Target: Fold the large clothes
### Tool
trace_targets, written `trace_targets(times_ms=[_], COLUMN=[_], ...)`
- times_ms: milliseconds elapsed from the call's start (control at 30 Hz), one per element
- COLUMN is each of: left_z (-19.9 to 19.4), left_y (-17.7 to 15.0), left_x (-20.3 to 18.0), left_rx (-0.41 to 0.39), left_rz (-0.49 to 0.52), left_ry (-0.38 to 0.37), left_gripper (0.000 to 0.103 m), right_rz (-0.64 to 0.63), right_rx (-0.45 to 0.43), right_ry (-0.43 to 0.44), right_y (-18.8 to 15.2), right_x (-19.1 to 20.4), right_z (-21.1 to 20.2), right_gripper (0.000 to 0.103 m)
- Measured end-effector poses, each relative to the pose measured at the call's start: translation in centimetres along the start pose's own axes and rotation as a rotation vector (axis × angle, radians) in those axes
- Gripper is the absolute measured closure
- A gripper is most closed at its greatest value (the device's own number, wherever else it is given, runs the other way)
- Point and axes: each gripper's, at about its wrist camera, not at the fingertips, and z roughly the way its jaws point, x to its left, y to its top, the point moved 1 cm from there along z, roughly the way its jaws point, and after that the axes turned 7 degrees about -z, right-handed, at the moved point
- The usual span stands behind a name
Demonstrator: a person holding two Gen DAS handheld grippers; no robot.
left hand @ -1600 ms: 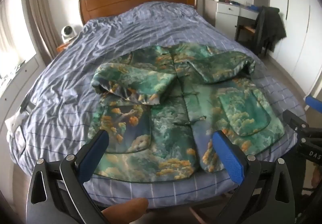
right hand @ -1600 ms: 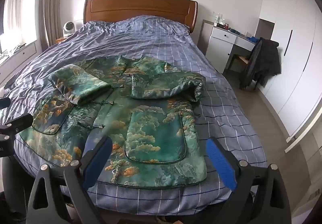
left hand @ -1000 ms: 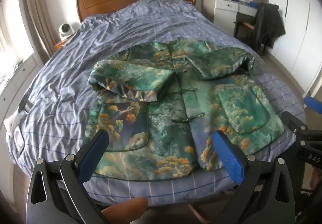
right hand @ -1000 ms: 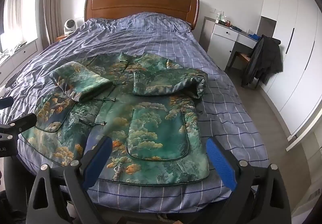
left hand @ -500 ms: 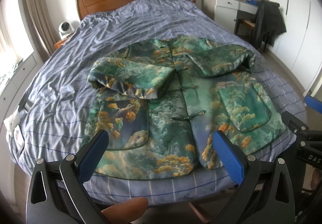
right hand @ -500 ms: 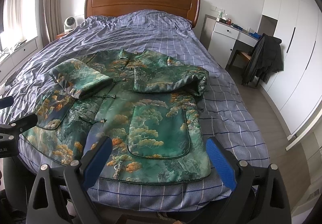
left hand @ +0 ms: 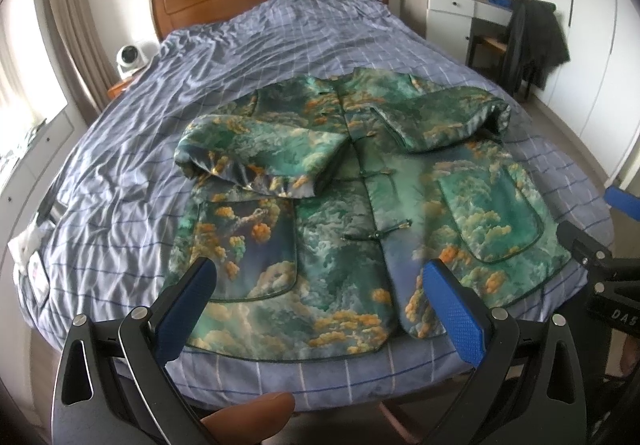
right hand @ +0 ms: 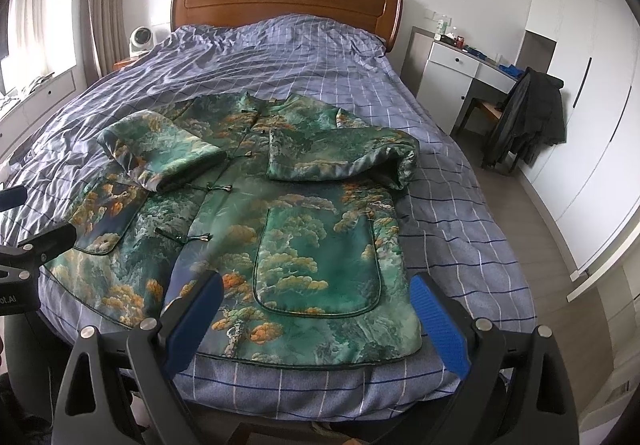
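Observation:
A large green jacket (left hand: 340,205) with orange cloud print lies face up on the bed, hem toward me; it also shows in the right wrist view (right hand: 256,213). Both sleeves are folded in across the chest, the left sleeve (left hand: 260,149) and the right sleeve (right hand: 340,157). My left gripper (left hand: 316,305) is open and empty, above the hem near the bed's foot. My right gripper (right hand: 316,317) is open and empty, above the hem on the right side by the pocket (right hand: 316,261).
The bed (left hand: 120,173) has a purple checked cover and a wooden headboard (right hand: 284,1). A white fan (left hand: 130,59) stands at the back left. A desk (right hand: 472,73) and a chair with a dark coat (right hand: 528,117) stand on the right, by white wardrobes.
Both grippers have moved slightly forward and lower toward the jacket's hem. The jacket has not moved and both grippers stay open.

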Motion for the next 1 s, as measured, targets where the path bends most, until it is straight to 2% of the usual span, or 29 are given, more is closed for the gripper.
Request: trace_targets(times_ms=[467, 1000], left_z=[0.4, 0.3], left_y=[0.2, 0.1], left_x=[-1.0, -1.4], left_rx=[-0.008, -0.012], left_rz=[0.033, 0.040], left_ry=[-0.036, -0.032], left_gripper=[0.000, 0.000], right_rz=[-0.048, -0.058], right_rx=[0.009, 0.009], right_ry=[0.011, 0.015], right_y=[0.6, 0.6], right_x=[1.4, 1.7], right_z=[0.9, 0.7], right_gripper=[0.007, 0.007])
